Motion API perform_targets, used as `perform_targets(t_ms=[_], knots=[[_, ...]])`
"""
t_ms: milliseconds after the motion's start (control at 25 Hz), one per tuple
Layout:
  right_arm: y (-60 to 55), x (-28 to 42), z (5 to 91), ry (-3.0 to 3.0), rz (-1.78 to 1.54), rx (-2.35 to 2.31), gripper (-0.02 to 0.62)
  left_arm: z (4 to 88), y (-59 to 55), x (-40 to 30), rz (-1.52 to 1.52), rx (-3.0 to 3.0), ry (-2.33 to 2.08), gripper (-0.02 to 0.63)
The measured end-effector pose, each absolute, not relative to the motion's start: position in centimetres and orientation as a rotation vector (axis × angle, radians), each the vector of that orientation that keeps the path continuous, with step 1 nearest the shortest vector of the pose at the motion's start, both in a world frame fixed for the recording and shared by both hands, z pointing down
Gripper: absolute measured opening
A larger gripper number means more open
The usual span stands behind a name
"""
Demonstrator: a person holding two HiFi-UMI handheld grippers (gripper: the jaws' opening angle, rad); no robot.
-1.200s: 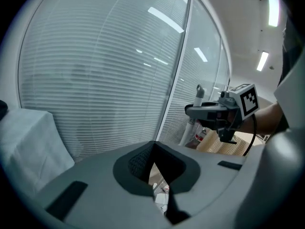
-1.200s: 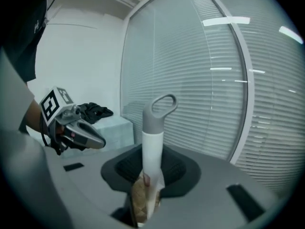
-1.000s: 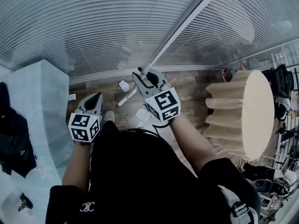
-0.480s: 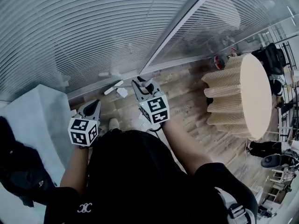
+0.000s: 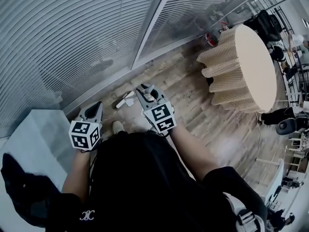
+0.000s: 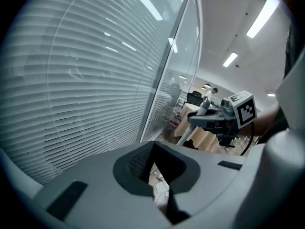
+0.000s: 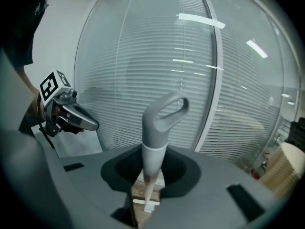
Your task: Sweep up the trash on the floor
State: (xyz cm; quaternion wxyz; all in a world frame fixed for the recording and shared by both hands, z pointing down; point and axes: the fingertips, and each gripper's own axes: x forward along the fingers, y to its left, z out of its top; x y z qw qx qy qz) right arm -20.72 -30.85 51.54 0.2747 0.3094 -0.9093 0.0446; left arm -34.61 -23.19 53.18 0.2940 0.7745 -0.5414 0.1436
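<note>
— Anything in the right gripper [image 5: 146,91]?

— Yes. Jaws closed on the broom [image 7: 159,123], gripping its grey handle just under the loop, with the handle standing up between them. Below the grip, a white shaft running down to the wooden floor [image 5: 193,95].

— And the left gripper [image 5: 96,106]?

— Holds nothing. Jaws drawn nearly together, with only a thin slit between them. Hangs just beside the right gripper, a little lower in the head view.

— Where to look for the trash?

— Down through that slit: crumpled white paper [image 6: 160,191] lying on the floor boards, beyond the left jaws. More white near the broom's lower end in the head view, though hard to tell paper from broom there.

— Anything else around?

— Straight ahead, slatted blinds [image 5: 72,33] behind glass, meeting the floor just past the grippers. Off to the right, well apart, a round worktop [image 5: 256,66] with pleated sides. To the left, a pale block [image 5: 38,134], close by the left gripper.
</note>
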Motion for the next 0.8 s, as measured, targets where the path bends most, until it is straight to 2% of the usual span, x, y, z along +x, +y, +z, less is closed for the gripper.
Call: perform_targets(t_ms=[400, 800], knots=[[-31.2, -10.5, 50.8, -2.345, 0.167, 1.091, 0.098, 54.2, -25.4, -26.3, 0.438, 2.213, -1.222, -0.005], [-32.0, -5.7, 47.7, -2.389, 0.145, 1.178, 0.098, 53.6, -28.0, -20.9, 0.458, 2.294, -1.148, -0.005]])
